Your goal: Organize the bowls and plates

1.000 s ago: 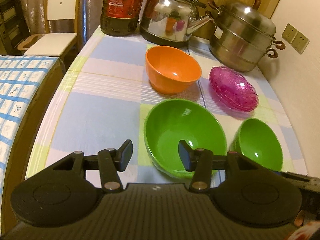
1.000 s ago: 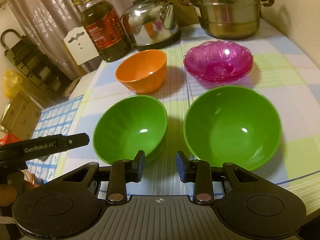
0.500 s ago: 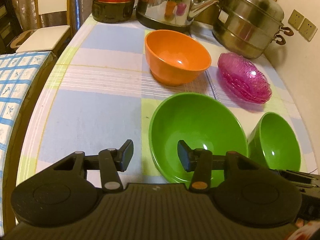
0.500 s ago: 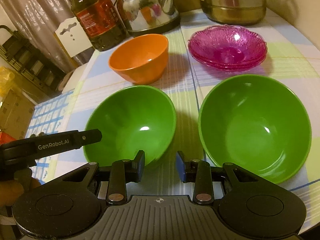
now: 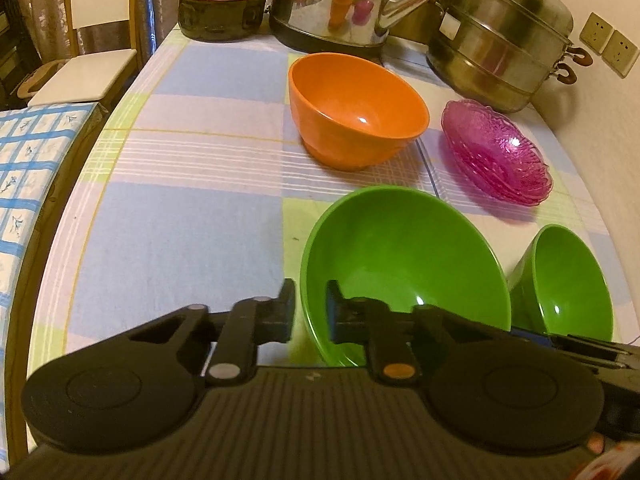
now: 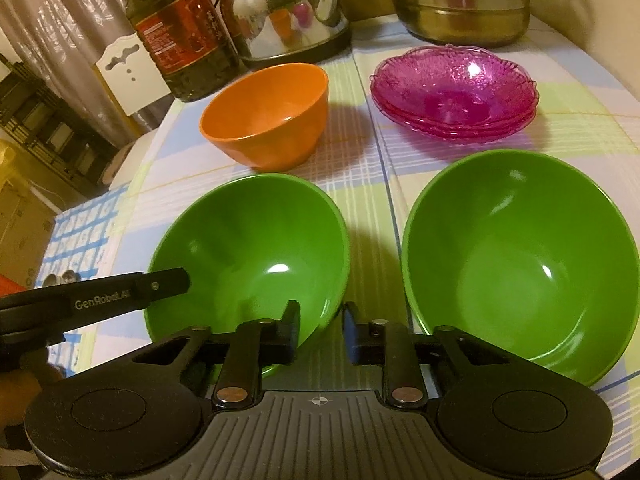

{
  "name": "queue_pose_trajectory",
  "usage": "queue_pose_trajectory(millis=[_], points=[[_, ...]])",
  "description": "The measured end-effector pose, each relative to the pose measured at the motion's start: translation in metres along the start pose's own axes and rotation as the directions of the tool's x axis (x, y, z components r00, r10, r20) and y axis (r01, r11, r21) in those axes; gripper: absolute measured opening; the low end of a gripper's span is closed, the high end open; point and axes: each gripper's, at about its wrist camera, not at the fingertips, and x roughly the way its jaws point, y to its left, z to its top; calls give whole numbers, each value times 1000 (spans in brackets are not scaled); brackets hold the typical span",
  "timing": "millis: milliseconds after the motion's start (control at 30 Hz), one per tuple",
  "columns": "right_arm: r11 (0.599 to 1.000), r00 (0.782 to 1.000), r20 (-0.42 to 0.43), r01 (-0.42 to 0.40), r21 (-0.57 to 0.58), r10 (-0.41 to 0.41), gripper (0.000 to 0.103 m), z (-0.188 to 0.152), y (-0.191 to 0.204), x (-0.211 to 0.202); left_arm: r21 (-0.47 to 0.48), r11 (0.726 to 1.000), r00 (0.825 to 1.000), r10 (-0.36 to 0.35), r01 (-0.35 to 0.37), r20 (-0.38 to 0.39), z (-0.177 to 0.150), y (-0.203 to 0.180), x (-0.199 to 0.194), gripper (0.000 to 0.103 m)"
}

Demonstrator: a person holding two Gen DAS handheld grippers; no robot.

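Observation:
Two green bowls stand side by side on the checked tablecloth. My left gripper (image 5: 310,310) is shut on the left rim of the left green bowl (image 5: 400,256), one finger outside and one inside. My right gripper (image 6: 322,330) straddles the near right rim of that same bowl (image 6: 248,248). Its jaws are closing, with cloth still showing between the wall and the outer finger. The right green bowl (image 6: 520,264) stands free. Behind are an orange bowl (image 6: 268,116) and a stack of pink glass plates (image 6: 452,92).
An oil bottle (image 6: 176,36), a steel kettle (image 6: 288,12) and a steamer pot (image 6: 464,0) line the back of the table. A wall with sockets (image 5: 608,44) runs along the right. A chair (image 5: 92,40) and a blue-checked surface (image 5: 24,160) lie beyond the table's left edge.
Both grippers have come forward and down onto the left green bowl. The left jaws have shut on its rim, and the right jaws have narrowed around its other side.

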Motion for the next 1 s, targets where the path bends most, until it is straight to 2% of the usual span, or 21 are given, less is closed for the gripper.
queue_pose_trajectory(millis=[300, 667, 800, 1000], points=[[1000, 1000, 1, 7, 10, -8, 18, 0, -1, -4, -4, 1000, 1000, 11, -11, 7, -3, -3, -10, 6], [999, 997, 56, -45, 7, 45, 16, 3, -4, -42, 1, 1000, 997, 23, -24, 69, -4, -20, -61, 6], [999, 994, 101, -51, 15, 49, 16, 7, -9, -66, 33, 999, 994, 12, -16, 107, 2, -41, -82, 6], [999, 985, 170, -28, 34, 22, 16, 15, -30, -104, 89, 995, 990, -46, 34, 137, 10, -81, -97, 6]])
